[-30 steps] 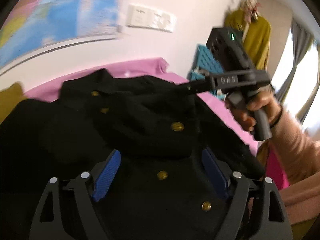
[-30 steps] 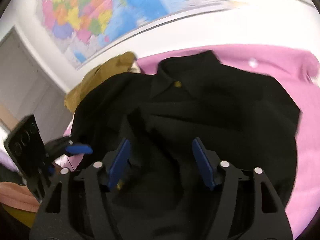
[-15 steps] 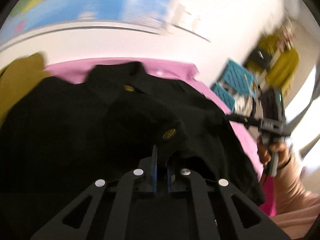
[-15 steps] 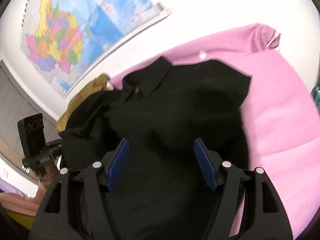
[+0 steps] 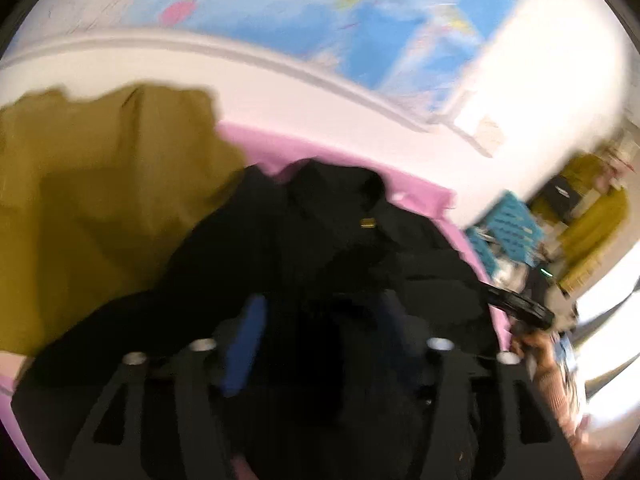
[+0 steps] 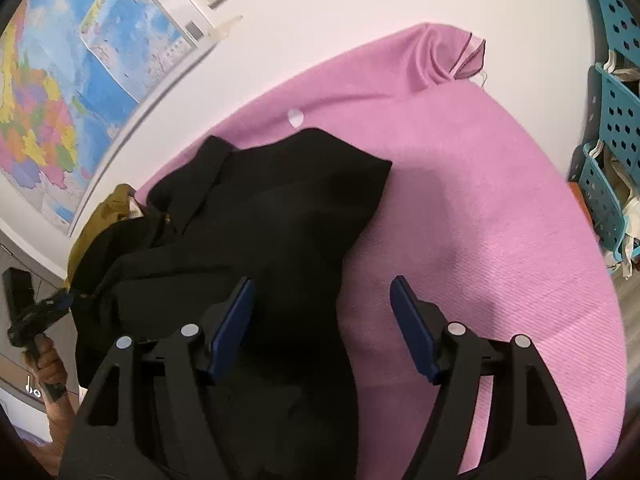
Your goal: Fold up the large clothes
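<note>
A black buttoned jacket [image 6: 260, 216] lies crumpled on a pink cloth-covered surface [image 6: 480, 208], collar toward the wall. In the blurred left wrist view the jacket [image 5: 340, 248] fills the middle. My left gripper [image 5: 324, 316] is open over the jacket, its blue pads spread apart, nothing between them. My right gripper [image 6: 322, 312] is open and empty above the jacket's right edge, one pad over black cloth, one over pink cloth. The left gripper also shows in the right wrist view [image 6: 36, 312] at the far left, and the right gripper in the left wrist view [image 5: 520, 308] at the right.
A mustard-yellow garment [image 5: 100, 200] lies to the left of the jacket, its tip showing in the right wrist view [image 6: 116, 200]. Teal perforated crates [image 6: 612, 128] stand beyond the right edge. A world map [image 6: 80, 80] hangs on the wall behind.
My left gripper, shut on the jacket half a second ago, has opened and swung left. My right gripper stayed open and drew right toward the jacket's edge.
</note>
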Available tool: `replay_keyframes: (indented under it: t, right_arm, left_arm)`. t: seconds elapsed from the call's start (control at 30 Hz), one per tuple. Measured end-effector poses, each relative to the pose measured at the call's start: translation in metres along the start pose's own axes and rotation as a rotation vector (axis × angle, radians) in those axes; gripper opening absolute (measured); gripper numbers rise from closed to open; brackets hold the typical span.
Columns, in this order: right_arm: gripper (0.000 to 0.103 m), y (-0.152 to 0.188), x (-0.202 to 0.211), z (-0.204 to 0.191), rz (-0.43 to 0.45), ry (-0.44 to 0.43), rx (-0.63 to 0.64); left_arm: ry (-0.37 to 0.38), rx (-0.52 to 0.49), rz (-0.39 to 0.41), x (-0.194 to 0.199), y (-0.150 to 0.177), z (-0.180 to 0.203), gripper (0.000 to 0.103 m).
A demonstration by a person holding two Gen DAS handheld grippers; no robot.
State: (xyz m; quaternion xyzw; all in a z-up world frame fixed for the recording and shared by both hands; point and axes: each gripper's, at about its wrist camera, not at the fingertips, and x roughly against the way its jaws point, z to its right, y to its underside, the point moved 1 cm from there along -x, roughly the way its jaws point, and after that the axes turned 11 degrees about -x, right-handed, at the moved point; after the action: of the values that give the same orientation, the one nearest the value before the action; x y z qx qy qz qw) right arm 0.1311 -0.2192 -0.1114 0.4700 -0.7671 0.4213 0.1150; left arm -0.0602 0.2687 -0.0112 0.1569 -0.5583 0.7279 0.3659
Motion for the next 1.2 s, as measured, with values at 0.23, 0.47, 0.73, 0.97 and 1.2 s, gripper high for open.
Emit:
replay_keyframes:
  t: [0.23, 0.47, 0.73, 0.97, 1.2]
  right_arm:
    - [0.018, 0.0, -0.009, -0.004, -0.048, -0.093, 0.009]
    - [0.008, -0.016, 0.021, 0.001, 0.047, -0.13, -0.007]
    - [0.027, -0.018, 0.005, 0.009, 0.011, -0.003, -0.028]
    - [0.048, -0.001, 0.054, -0.058, 0.174, -0.01, 0.16]
    - [0.05, 0.063, 0.004, -0.166, -0.048, -0.171, 0.477]
  left_arm:
    - [-0.01, -0.172, -0.132, -0.033, 0.015, 0.036, 0.059]
    - [-0.08, -0.06, -0.207, -0.068, 0.006, 0.009, 0.005]
    - [-0.202, -0.033, -0.26, -0.09, 0.005, -0.008, 0.005]
    - [-0.172, -0.063, -0.191, -0.069, 0.008, -0.001, 0.039]
    - [-0.244, -0.147, -0.055, -0.006, 0.034, 0.021, 0.054]
